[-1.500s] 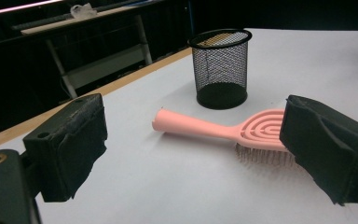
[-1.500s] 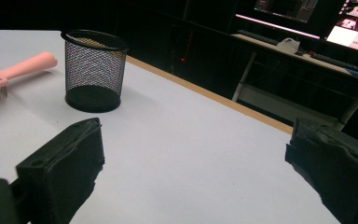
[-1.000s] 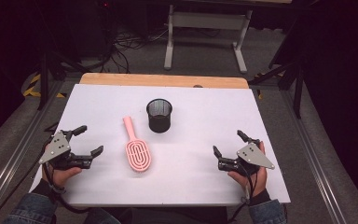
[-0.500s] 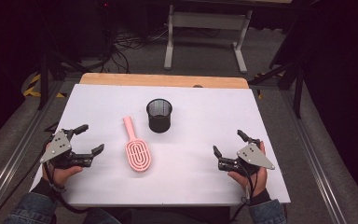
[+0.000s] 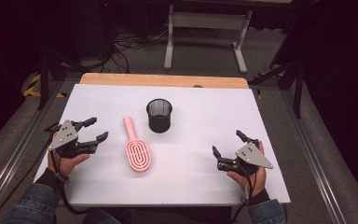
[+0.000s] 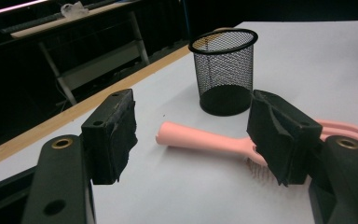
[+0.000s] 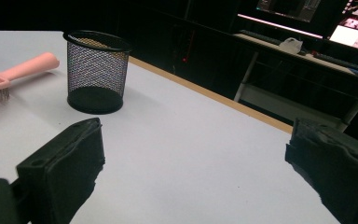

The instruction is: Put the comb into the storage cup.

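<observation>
Now the pink hairbrush (image 5: 136, 149) lies flat on the white desk (image 5: 200, 186), just in front of and slightly left of the black mesh pencil cup (image 5: 159, 115), handle toward the cup. Left of the hairbrush, the left tongs (image 5: 95, 130) point at its handle; their jaws have just been closing, yet they stand released with nothing between the pads. Well to the right of the hairbrush, the right tongs (image 5: 225, 143) rest low over the desk, spread wide and empty
</observation>
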`<state>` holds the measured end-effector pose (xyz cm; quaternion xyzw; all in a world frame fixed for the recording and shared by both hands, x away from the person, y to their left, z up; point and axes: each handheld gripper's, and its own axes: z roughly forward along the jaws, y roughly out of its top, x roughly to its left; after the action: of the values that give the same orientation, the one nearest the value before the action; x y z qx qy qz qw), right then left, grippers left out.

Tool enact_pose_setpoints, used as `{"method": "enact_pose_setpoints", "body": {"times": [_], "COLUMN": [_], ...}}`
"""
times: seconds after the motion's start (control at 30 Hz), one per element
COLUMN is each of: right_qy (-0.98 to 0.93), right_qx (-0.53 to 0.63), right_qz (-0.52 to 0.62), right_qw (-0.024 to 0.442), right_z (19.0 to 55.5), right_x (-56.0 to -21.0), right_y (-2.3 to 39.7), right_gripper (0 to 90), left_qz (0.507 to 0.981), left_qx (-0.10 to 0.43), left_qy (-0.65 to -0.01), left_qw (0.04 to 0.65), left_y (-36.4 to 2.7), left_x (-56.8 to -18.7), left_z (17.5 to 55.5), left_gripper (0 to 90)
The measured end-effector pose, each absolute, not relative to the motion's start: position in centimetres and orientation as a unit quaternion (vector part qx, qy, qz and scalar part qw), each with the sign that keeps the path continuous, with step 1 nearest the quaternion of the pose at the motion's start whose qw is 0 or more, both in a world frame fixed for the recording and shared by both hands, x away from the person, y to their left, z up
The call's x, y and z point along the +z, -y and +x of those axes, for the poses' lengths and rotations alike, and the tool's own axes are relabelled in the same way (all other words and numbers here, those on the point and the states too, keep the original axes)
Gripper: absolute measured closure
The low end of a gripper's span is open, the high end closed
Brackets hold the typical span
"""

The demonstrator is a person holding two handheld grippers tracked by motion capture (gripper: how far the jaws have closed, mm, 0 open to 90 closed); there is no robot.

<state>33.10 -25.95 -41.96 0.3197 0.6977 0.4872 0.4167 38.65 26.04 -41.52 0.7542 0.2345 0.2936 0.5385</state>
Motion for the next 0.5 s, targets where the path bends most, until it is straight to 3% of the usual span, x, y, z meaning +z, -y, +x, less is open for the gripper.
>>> {"method": "enact_pose_setpoints", "body": {"times": [0.23, 0.5], "right_qy": [-0.696, -0.699], "right_qx": [0.489, 0.486], "right_qz": [0.32, 0.32], "right_qw": [0.416, 0.416], "right_z": [33.1, 33.1], "right_x": [-41.9, -42.0], "right_y": [26.0, 25.9], "right_gripper": [4.4, 4.4], "left_qz": [0.758, 0.775], "left_qx": [0.296, 0.281], "left_qy": [-0.232, -0.231], "left_qw": [0.532, 0.516], "left_y": [-25.0, -24.1], "left_x": [-41.3, -41.4], "left_z": [40.0, 41.9], "left_gripper": [37.4, 64.6]}}
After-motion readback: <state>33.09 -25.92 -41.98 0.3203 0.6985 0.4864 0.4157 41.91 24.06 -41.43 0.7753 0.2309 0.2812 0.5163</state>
